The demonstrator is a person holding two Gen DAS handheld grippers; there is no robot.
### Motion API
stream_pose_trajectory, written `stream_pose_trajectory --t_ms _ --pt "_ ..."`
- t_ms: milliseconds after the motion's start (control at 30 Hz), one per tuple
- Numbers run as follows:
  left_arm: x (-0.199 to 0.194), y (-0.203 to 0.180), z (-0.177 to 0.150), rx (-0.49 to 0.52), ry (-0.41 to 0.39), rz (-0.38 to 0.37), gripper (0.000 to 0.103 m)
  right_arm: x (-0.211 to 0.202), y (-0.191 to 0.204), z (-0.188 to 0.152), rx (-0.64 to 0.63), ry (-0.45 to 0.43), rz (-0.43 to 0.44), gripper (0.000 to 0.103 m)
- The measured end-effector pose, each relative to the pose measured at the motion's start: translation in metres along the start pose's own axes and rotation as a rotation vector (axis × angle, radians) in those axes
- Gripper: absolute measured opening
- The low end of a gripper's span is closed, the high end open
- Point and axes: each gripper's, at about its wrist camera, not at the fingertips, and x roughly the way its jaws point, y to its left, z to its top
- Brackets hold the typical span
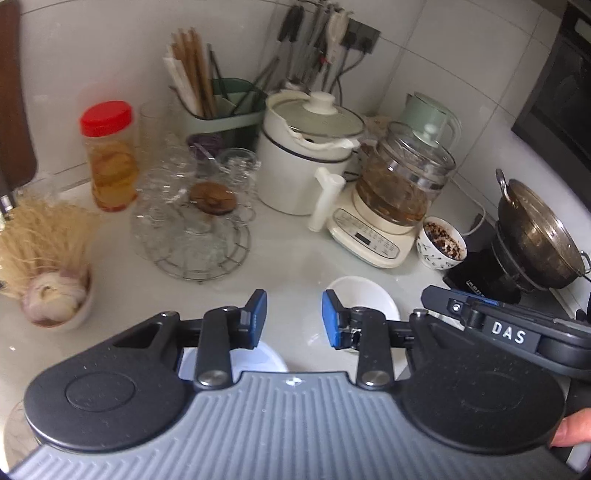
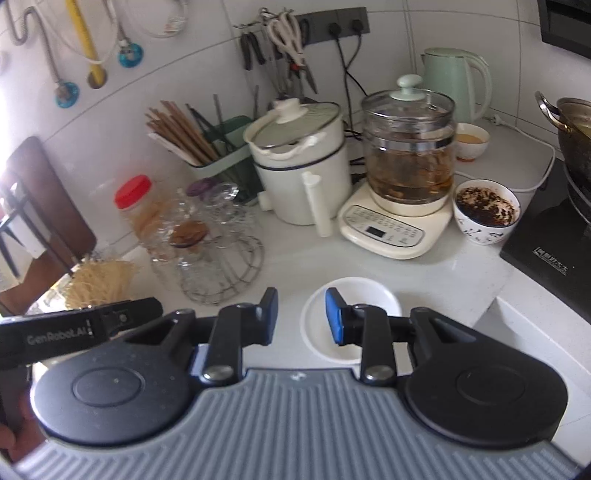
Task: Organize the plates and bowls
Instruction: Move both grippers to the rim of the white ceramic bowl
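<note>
A: What's behind the counter?
B: A white tiled wall (image 2: 155,74), with a grey socket strip (image 2: 332,22) at twelve o'clock and utensils hanging beside it.
A: And the surface?
B: A pale white countertop (image 2: 288,266), glossy under soft light.
A: Any furniture?
B: A dark wooden chair (image 2: 48,199) at nine o'clock, brightness behind it.

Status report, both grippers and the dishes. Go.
Left gripper open, empty. Right gripper open, empty, over white bowl. Second white dish under left gripper. Nothing blocking either.
</note>
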Motion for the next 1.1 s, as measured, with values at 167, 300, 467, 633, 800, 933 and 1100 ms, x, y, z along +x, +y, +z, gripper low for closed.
stream_pose_trajectory --t_ms 167,300,467,633,800,933,1100 --pt "0.025 -0.021 0.0 -0.002 0.018 0.005 0.04 0.013 -0.027 0.003 0.019 0.014 -0.011 0.033" --pt "0.048 -0.033 0.002 -0.009 0.037 0.008 0.043 0.03 -0.048 0.005 0.062 0.057 -0.012 0.033" --pt "0.076 -0.04 0.003 -0.017 0.062 0.024 0.046 0.053 -0.07 0.009 0.081 0.113 -0.015 0.033" --pt "0.105 -0.038 -0.001 -0.062 0.107 0.04 0.046 0.074 -0.089 0.011 0.1 0.157 -0.018 0.033" --pt "0.131 -0.034 -0.008 -0.093 0.151 0.062 0.046 0.096 -0.105 0.009 0.128 0.22 -0.005 0.051" --pt "0.147 -0.032 -0.011 -0.115 0.169 0.08 0.046 0.115 -0.113 0.003 0.129 0.27 0.022 0.051" --pt "0.164 -0.027 -0.017 -0.139 0.206 0.073 0.046 0.138 -0.113 -0.007 0.141 0.339 0.06 0.05"
